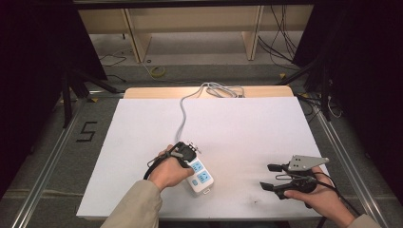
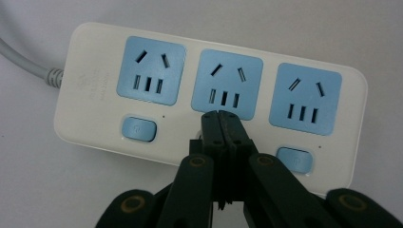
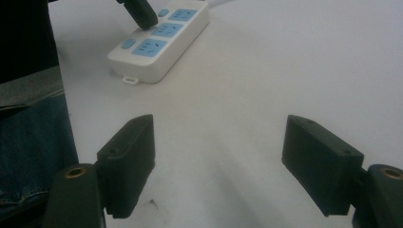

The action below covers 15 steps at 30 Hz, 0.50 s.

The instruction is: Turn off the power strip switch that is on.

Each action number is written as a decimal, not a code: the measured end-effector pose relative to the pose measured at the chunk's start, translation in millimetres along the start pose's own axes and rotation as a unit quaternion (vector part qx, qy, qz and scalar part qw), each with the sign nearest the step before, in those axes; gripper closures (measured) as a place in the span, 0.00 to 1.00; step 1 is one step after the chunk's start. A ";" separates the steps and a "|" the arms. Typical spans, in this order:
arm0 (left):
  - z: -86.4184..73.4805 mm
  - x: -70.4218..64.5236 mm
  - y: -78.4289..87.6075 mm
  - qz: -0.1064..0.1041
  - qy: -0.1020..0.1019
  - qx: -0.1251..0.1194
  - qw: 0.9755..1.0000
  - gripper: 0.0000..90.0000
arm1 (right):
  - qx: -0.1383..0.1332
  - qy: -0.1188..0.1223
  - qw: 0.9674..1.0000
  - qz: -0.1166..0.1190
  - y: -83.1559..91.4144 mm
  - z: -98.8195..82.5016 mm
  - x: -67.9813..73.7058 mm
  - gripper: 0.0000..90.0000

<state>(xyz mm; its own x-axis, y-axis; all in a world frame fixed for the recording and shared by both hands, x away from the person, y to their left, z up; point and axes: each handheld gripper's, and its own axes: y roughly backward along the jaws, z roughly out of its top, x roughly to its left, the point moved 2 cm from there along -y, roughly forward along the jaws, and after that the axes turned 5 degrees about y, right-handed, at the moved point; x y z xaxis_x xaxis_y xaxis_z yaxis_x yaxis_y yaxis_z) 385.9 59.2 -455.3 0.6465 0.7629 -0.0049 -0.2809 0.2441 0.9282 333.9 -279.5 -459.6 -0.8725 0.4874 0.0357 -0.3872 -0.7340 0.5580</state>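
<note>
Power strip (image 2: pixel 209 95): glossy white rounded plastic, three blue sockets, laid flat on matte white tabletop (image 1: pixel 247 123) | left tongs (image 2: pixel 221 116): clenched, tips pressed at middle socket's lower edge | right tongs (image 3: pixel 218 161): released, spread wide, held apart.

The left hand (image 1: pixel 168 172) reached forward from a beige sleeve (image 1: pixel 135 206), gripping the left gripper (image 2: pixel 222 115) tilted forward and down. Its jaws were pressed together, tip against tip, with nothing between them. The right hand (image 1: pixel 317 195) lay well off to that gripper's right, nearer the person, wrapped around the handle of the right gripper (image 3: pixel 218 161). That gripper pointed leftward toward the other one, its grey plate (image 1: pixel 306 163) on top. Its jaws stood wide apart, holding nothing.
</note>
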 end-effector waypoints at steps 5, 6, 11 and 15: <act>0.0 0.2 0.1 0.000 0.001 0.000 1.000 1.00 | 0.000 0.000 1.000 0.000 0.1 -0.1 0.0 0.30; 0.1 -0.3 0.1 0.001 0.001 0.000 1.000 1.00 | 0.000 0.000 1.000 0.000 0.1 -0.1 -0.1 0.30; 0.3 -0.2 0.2 0.001 0.003 0.000 1.000 1.00 | 0.000 0.000 1.000 0.000 0.1 -0.1 -0.1 0.30; 0.3 0.6 0.4 -0.001 0.003 0.000 1.000 1.00 | 0.000 0.001 1.000 0.000 0.2 -0.1 0.0 0.30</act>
<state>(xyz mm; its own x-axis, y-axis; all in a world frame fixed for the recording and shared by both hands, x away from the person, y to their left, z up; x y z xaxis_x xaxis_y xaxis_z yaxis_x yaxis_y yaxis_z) 386.4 59.6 -454.9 0.6426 0.7661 -0.0082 -0.2809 0.2455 0.9278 333.9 -279.7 -459.5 -0.8731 0.4863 0.0343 -0.3868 -0.7339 0.5584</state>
